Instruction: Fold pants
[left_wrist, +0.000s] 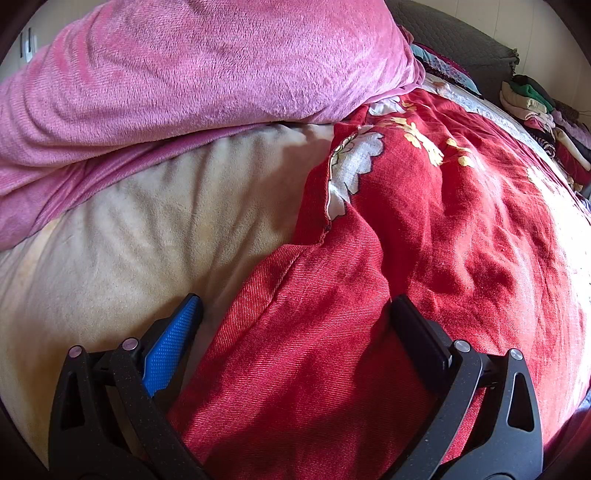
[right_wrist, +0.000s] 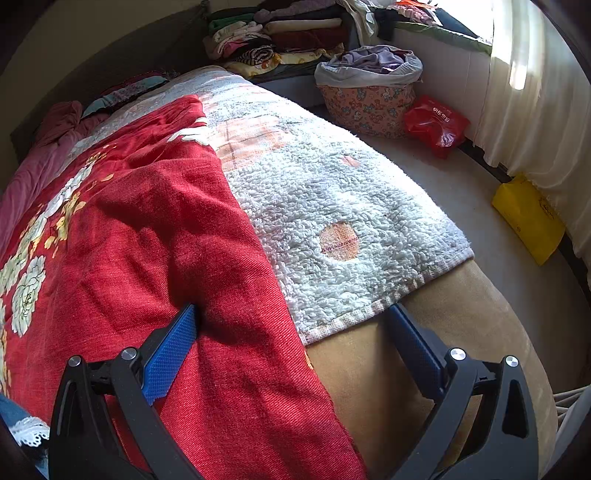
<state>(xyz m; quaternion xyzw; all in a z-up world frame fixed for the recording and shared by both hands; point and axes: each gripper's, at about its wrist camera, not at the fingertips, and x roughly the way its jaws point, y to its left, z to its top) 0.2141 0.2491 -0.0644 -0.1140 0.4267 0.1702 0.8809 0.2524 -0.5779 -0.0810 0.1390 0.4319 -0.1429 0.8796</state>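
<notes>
The red pants with white and yellow flowers (left_wrist: 424, 221) lie spread on the bed. In the left wrist view my left gripper (left_wrist: 295, 314) is open, its jaws wide apart over a red leg end. In the right wrist view the pants (right_wrist: 147, 229) cover the left half of the bed. My right gripper (right_wrist: 291, 321) is open and straddles the pants' right edge, with its left pad (right_wrist: 173, 347) on the red cloth. It holds nothing.
A pink plush blanket (left_wrist: 184, 74) is heaped at the left over a beige sheet (left_wrist: 129, 229). A white fluffy towel (right_wrist: 332, 206) lies right of the pants. Folded clothes (right_wrist: 280, 33), a cloth basket (right_wrist: 369, 92), a red bag (right_wrist: 436, 123) and a yellow bag (right_wrist: 528, 218) are beyond.
</notes>
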